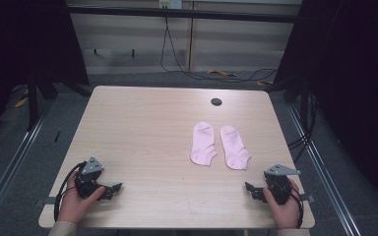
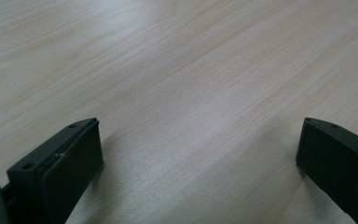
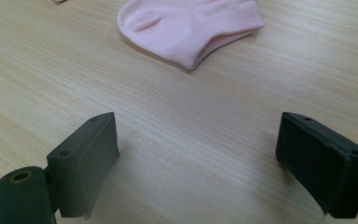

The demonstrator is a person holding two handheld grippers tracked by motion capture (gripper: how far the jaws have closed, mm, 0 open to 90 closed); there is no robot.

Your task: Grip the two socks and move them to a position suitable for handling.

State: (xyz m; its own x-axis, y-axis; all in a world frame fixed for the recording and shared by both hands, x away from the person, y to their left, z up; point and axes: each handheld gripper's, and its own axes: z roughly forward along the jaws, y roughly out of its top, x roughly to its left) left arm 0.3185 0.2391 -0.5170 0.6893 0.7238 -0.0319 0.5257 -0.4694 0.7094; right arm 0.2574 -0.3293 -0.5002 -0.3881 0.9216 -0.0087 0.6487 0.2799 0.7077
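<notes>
Socks: two pink socks (image 1: 220,145) lie side by side, right of centre on the worktop (image 1: 142,128).
Left tool (image 1: 109,190): jaws wide apart, empty.
Right tool (image 1: 252,191): likewise (nearer the socks).
Risk: a shallow pinch could drag the thin fabric, bunching it.

The setting is a lab-style recording station. A light wood-grain counter (image 1: 142,128) with a cable grommet hole (image 1: 216,102) stands on grey carpet (image 1: 10,162). Black curtains (image 1: 359,73) enclose both sides. A metal frame bar (image 1: 177,12) spans overhead, and loose cables (image 1: 177,64) hang against plain wall panels (image 1: 128,39).
</notes>
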